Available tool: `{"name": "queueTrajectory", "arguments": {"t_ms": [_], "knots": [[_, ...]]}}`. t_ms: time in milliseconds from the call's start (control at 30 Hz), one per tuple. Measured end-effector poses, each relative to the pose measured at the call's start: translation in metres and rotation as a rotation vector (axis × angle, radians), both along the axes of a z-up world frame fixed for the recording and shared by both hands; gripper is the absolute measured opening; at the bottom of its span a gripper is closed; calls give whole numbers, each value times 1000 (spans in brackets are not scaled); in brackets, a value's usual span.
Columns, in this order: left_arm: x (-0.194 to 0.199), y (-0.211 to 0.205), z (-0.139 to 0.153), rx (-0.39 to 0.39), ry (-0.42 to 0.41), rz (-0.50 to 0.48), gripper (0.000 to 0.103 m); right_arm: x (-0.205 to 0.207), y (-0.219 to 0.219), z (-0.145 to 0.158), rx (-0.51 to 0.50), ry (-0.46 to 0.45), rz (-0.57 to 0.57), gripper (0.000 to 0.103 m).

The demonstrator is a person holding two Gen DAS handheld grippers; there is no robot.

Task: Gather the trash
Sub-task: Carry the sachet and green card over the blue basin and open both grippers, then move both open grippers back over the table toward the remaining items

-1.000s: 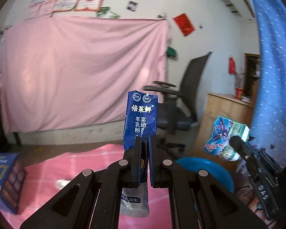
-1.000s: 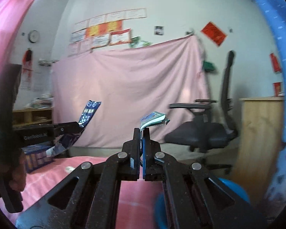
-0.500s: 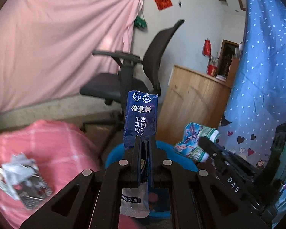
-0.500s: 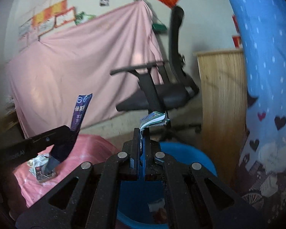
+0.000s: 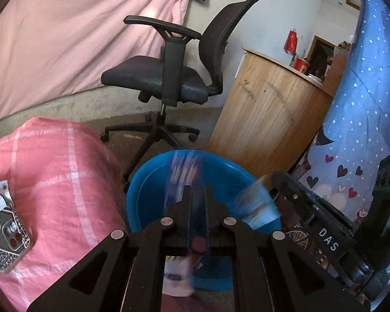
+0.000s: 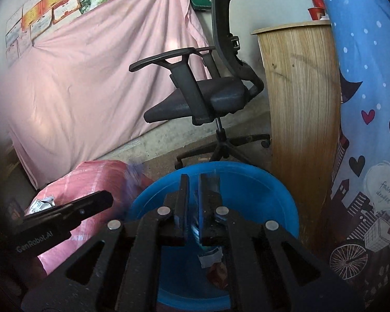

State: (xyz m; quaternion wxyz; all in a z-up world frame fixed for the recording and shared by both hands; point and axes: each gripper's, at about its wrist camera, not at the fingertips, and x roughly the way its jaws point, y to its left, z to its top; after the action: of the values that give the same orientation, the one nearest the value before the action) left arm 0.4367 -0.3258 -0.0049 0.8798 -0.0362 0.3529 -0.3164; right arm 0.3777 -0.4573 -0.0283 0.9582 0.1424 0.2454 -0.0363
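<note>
- The blue bin [image 5: 153,189] sits right under both tongs, on the floor between the pink sack [image 5: 52,171] and the wooden cabinet [image 5: 267,119]; a straight drop should land in it.
- Left tongs [image 5: 197,195]: jaws are opening, and the blue sachet [image 5: 180,174] shows as a blur between them, long axis upright, apparently slipping down over the bin.
- Right tongs [image 6: 193,182]: jaws are opening too; the green wrapper [image 6: 195,230] is a smear low in the gap, above the bin's floor.
- Neither hand is clearly nearer; both hang over the bin's mouth, tilted down.
- Sachet: slim, dark blue with a pale end. Wrapper: crumpled, teal and white. Both too blurred for print.
- Some scraps already lie in the bin.
</note>
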Motion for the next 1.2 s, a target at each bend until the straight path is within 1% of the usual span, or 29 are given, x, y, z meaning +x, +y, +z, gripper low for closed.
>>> {"name": "queueTrajectory", "arguments": {"t_ms": [100,167,233,300,333,400,567,633,700,733,767,800,833,867,900,1000,1200], "knots": [[0,5,-1,0,0,13,16,0,1,2,-4,-7,-1,39],[0,9,1,-7,-3,26,17,0,1,3,0,-14,-2,48],[-1,14,3,-20,-7,39,17,-1,2,5,1,-25,-1,52],[-2,21,6,-28,-21,59,20,-2,3,7,0,-44,3,56],[-4,24,8,-31,-29,69,22,-3,5,9,-1,-55,6,59],[-8,34,13,-43,-57,96,30,-6,9,14,-5,-86,11,63],[-18,56,26,-45,-127,158,35,-14,23,29,-16,-171,34,77],[-22,66,30,-44,-152,187,42,-16,30,35,-23,-204,45,82],[-27,78,35,-50,-186,228,56,-18,37,40,-26,-230,57,88],[-31,87,38,-56,-207,256,59,-19,41,42,-27,-242,62,95],[-34,95,40,-63,-223,279,64,-20,45,45,-30,-255,66,101],[-37,101,41,-66,-236,295,73,-21,49,48,-34,-272,70,103],[-41,108,43,-69,-252,319,79,-23,53,50,-38,-285,76,103],[-45,117,44,-72,-271,352,91,-24,57,53,-43,-296,82,103],[-48,125,45,-73,-290,383,98,-25,62,56,-50,-311,88,103],[-58,149,47,-69,-339,468,101,-29,77,61,-65,-352,118,103],[-79,189,46,-28,-398,567,101,-31,114,70,-100,-411,176,103]]}}
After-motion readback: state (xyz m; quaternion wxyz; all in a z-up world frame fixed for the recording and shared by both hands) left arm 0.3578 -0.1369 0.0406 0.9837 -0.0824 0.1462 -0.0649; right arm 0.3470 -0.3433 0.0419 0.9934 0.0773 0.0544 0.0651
